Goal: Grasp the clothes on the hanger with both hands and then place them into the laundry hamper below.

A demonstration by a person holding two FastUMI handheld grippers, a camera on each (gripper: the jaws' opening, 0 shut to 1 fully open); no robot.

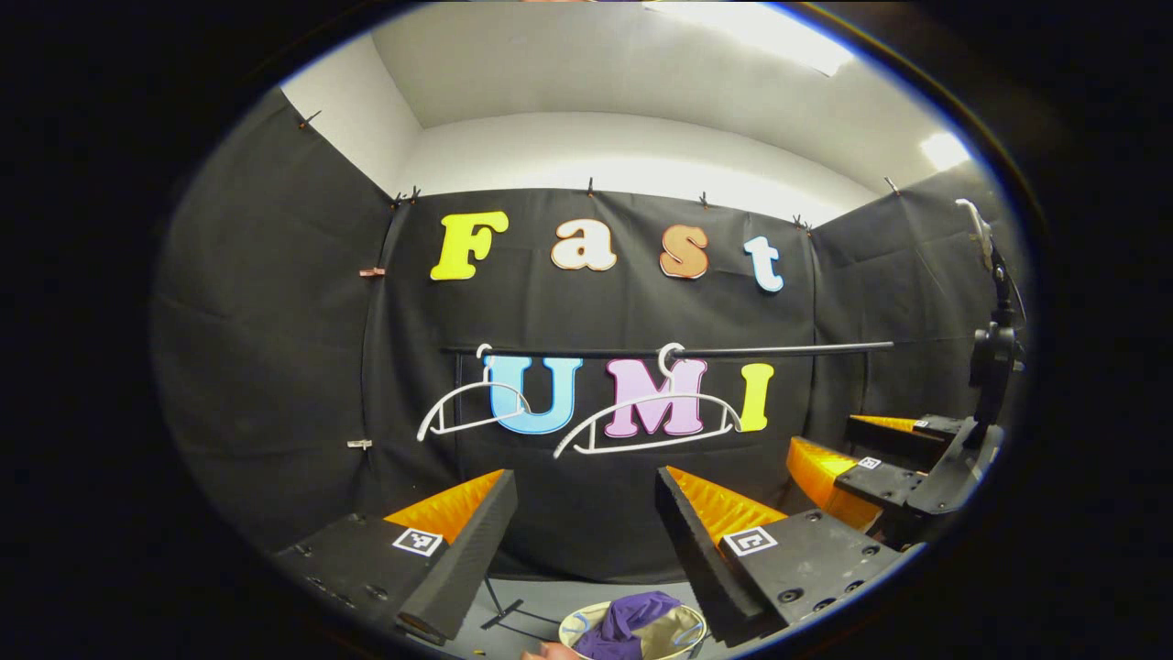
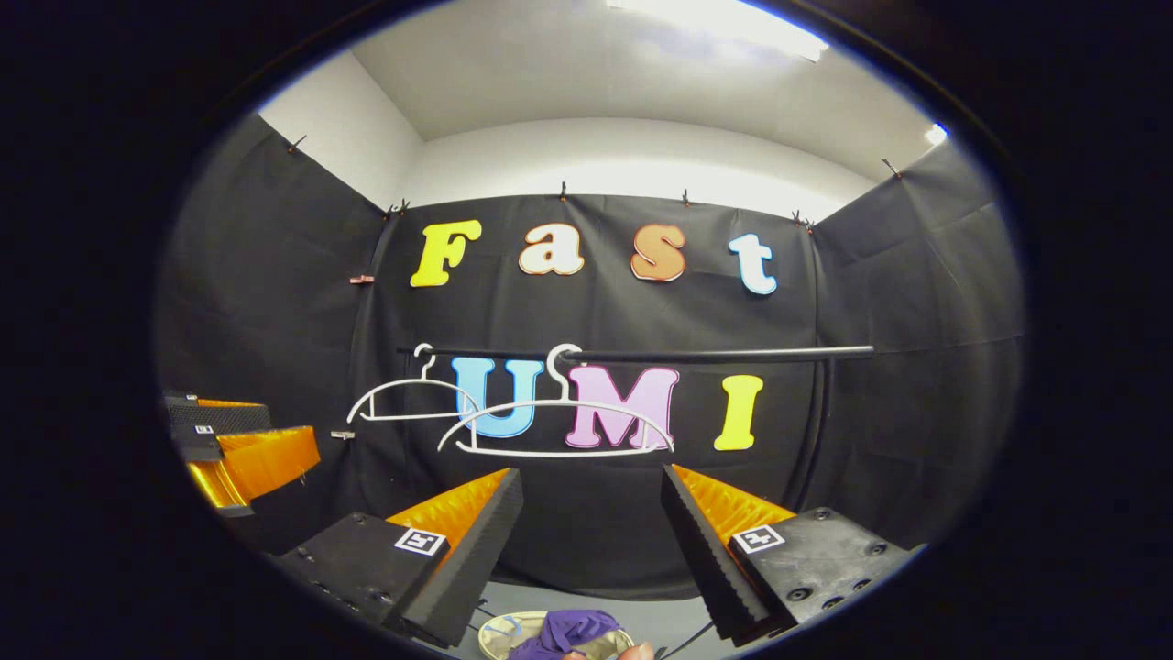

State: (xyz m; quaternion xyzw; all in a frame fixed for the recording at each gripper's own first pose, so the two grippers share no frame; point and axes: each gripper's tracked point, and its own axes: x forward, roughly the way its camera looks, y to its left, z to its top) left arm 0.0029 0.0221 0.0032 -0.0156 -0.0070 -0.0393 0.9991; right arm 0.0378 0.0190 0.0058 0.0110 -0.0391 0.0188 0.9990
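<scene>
1. Black cloth wall (image 1: pixel 275 302): covers the back and both sides of the booth in both views; white wall and ceiling show above it.
2. Rail (image 1: pixel 733 349): a dark horizontal bar running across the back cloth, also seen in the right gripper view (image 2: pixel 715 353).
3. Left gripper (image 1: pixel 586 522): its two fingers stand spread wide apart at the bottom of the left gripper view, with nothing between them. It also appears at the left edge of the right gripper view (image 2: pixel 234 449), likewise spread.
4. Right gripper (image 2: pixel 591 518): fingers spread wide apart, gripping nothing. In the left gripper view it shows at the right (image 1: pixel 861 454), fingers parted.
5. Near hanger (image 1: pixel 646 426): white, bare, hooked on the rail; also seen in the right gripper view (image 2: pixel 554 429).
6. Far hanger (image 1: pixel 467 411): white, bare, hooked on the rail to the left of the near hanger.
7. Laundry hamper (image 1: pixel 573 626): pale rim, standing on the grey floor (image 1: pixel 550 596) below the rail, low between the fingers.
8. Clothes (image 1: pixel 632 619): a purple garment lying crumpled inside the laundry hamper, draped partly over its rim; the right gripper view shows the same (image 2: pixel 564 631).
</scene>
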